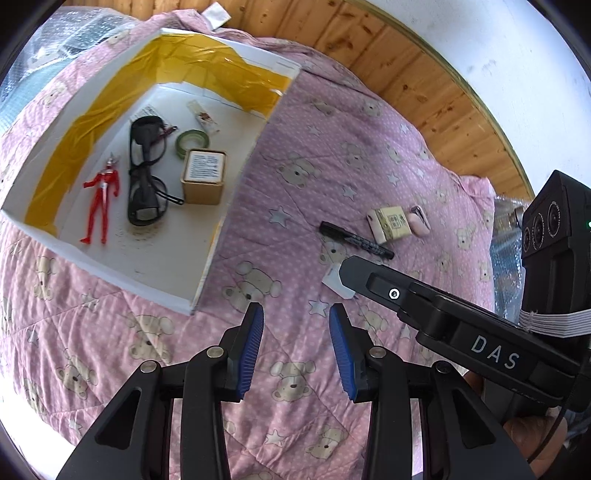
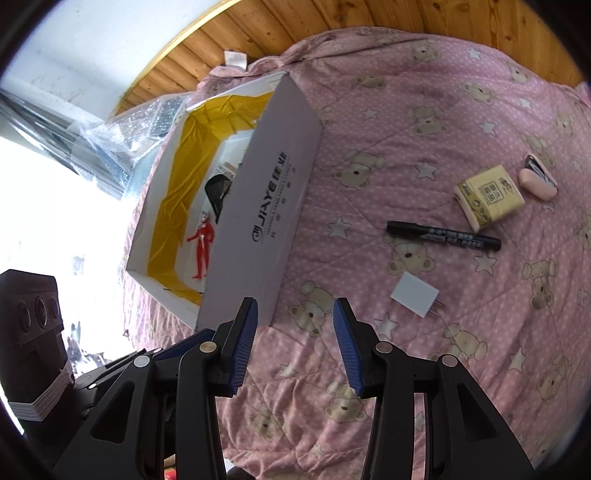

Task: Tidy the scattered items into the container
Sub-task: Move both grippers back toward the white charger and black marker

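Observation:
A white box (image 1: pixel 236 177) (image 2: pixel 266 206) lined with yellow tape sits on the pink bear quilt. Inside lie a red figure (image 1: pixel 101 195) (image 2: pixel 201 243), black glasses (image 1: pixel 144 173), a green tape roll (image 1: pixel 192 142), a small brown box (image 1: pixel 204 176) and a sachet (image 1: pixel 203 116). On the quilt to the right lie a black marker (image 1: pixel 356 240) (image 2: pixel 443 235), a yellow tissue pack (image 1: pixel 391 223) (image 2: pixel 487 198), a pink case (image 1: pixel 419 220) (image 2: pixel 537 177) and a white plug (image 2: pixel 415 294) (image 1: pixel 334 282). My left gripper (image 1: pixel 296 314) is open above the quilt. My right gripper (image 2: pixel 294 312) is open near the box corner.
Bubble wrap (image 1: pixel 74 33) (image 2: pixel 122 136) lies beyond the box, and more at the quilt's right edge (image 1: pixel 506 240). A wooden floor (image 1: pixel 406 74) and white wall surround the quilt. The right gripper's black body (image 1: pixel 461 328) crosses the left wrist view above the plug.

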